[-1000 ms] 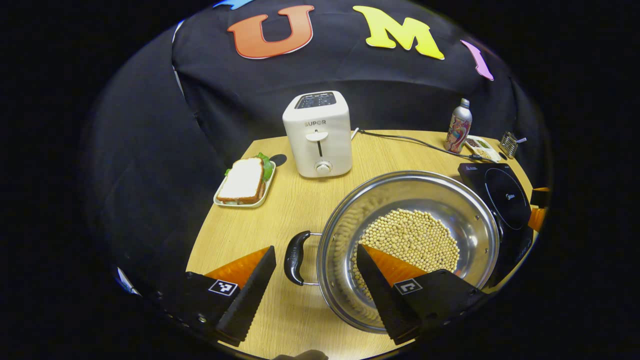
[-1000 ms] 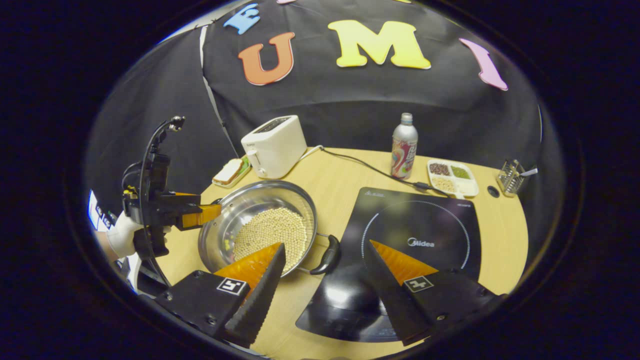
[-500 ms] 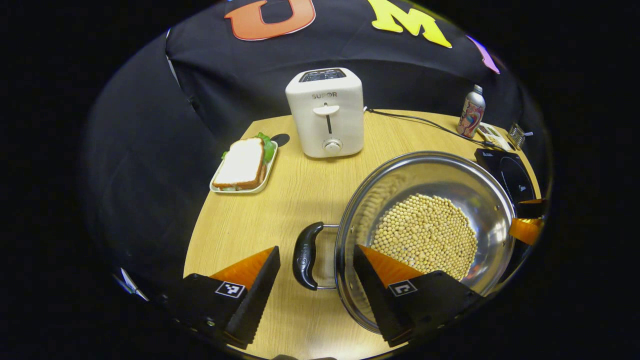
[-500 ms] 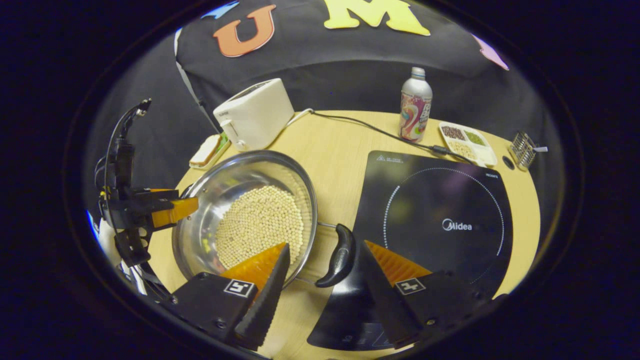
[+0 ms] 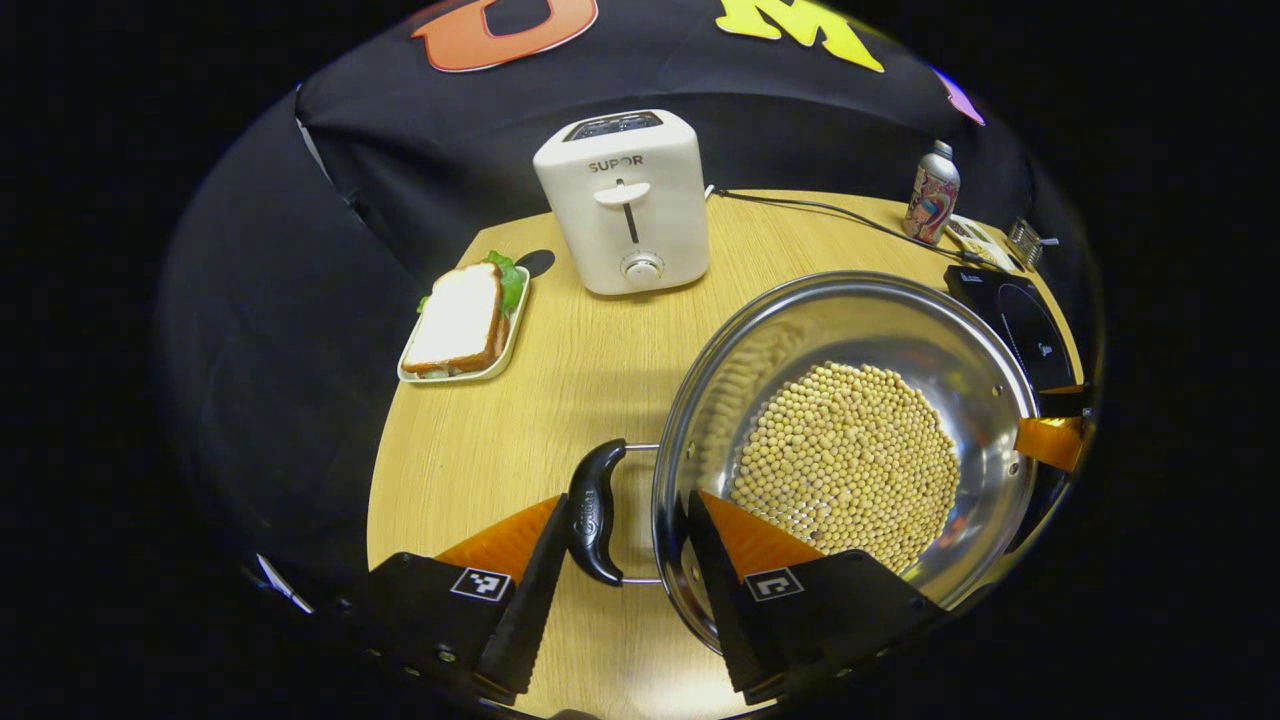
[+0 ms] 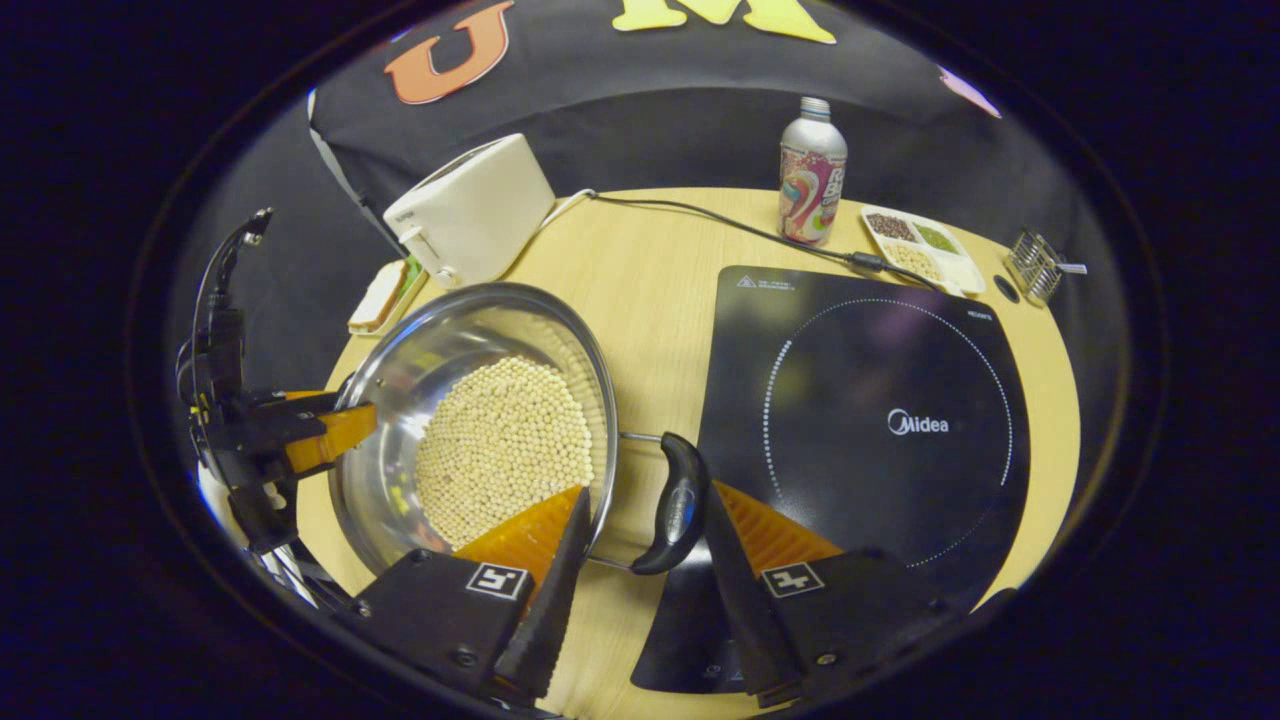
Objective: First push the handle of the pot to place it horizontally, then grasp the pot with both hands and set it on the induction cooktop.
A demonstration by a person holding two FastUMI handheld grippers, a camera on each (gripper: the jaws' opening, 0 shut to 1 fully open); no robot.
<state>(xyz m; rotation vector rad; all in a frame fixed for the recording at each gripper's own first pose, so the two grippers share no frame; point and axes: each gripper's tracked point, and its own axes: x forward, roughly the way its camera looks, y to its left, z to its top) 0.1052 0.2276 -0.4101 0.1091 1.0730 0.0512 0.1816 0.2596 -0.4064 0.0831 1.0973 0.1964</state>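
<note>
Your left gripper and right gripper are each sitting part-open around a black handle of the pot, not clamping. The bean-filled pot is resting on the table, beside the induction cooktop.

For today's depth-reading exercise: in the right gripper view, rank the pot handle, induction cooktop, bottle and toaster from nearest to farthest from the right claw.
1. Pot handle, between the fingers.
2. Induction cooktop, right, just ahead.
3. Toaster, far left, and bottle, far back: too close to call.
</note>
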